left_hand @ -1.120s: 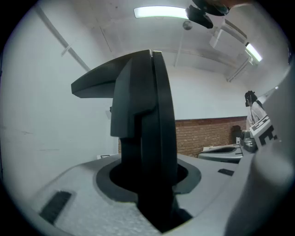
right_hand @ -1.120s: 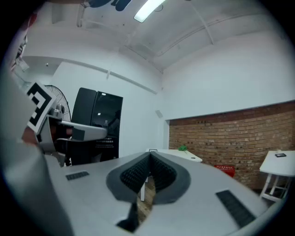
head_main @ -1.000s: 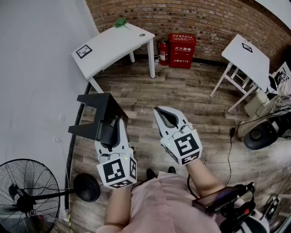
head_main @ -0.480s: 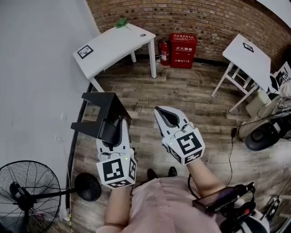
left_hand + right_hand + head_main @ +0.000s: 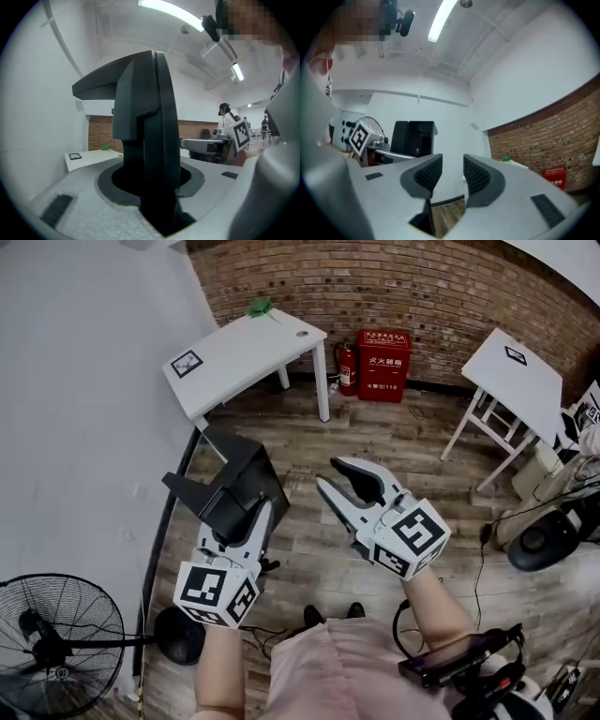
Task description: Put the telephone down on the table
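The right gripper [image 5: 330, 474] is opening its empty jaws while the left gripper [image 5: 255, 517] is swinging its clenched black telephone [image 5: 230, 488], white table [image 5: 239, 352] still ahead.

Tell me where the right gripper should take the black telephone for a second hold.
Probably the telephone's thin slab edge beyond the left gripper, approached from the right. That panel is flat and narrow, so the opening, empty jaws of the right gripper could straddle it; the wedge part looks bulky.

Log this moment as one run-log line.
left tool: shut on telephone | right tool: opening, empty | telephone: held up, not yet on white table
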Motion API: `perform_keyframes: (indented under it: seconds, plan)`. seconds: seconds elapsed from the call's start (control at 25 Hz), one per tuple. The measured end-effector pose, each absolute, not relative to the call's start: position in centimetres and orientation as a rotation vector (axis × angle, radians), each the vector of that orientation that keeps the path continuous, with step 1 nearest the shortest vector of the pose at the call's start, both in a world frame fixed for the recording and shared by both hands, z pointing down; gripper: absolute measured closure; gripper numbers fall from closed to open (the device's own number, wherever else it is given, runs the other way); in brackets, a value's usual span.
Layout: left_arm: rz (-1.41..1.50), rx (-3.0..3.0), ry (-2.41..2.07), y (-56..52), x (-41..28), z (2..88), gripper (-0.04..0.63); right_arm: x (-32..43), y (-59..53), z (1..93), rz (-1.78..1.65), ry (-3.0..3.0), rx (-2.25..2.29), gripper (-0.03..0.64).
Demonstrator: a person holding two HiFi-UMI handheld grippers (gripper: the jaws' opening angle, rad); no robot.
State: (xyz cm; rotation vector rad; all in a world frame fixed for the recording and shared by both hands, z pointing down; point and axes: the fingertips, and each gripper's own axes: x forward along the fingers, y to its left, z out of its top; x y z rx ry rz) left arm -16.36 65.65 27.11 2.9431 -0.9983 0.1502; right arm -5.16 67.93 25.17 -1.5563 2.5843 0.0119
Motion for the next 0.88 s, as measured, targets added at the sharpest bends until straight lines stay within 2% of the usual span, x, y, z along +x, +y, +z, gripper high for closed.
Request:
perform_keyframes:
  seconds: [0.16,0.32,0.72,0.8,0.88]
  plan:
    - [0.095,3.007,-0.651,67.7,-14.3,25.7,0.430,-5.9,69.2,22.6,-0.052,2.643,-1.251,0.357]
    - [0.085,3.091,-0.346,70.8,-12.8,25.1,0.430,-7.3,70.7,21.3,-0.099,2.734,-0.955,0.290]
    - [0.099,3.085,-0.033,75.7,-9.3,26.3,0.430,-8.6,73.6,21.2,-0.166,2.826,-0.544,0.287]
    - [0.102,3.063,0.001,75.7,-9.1,26.9,0.430,-8.9,73.7,21.6,-0.184,2.834,-0.493,0.300]
    - [0.103,3.039,0.005,75.2,-9.1,27.5,0.430,-9.1,73.6,22.0,-0.183,2.843,-0.456,0.346]
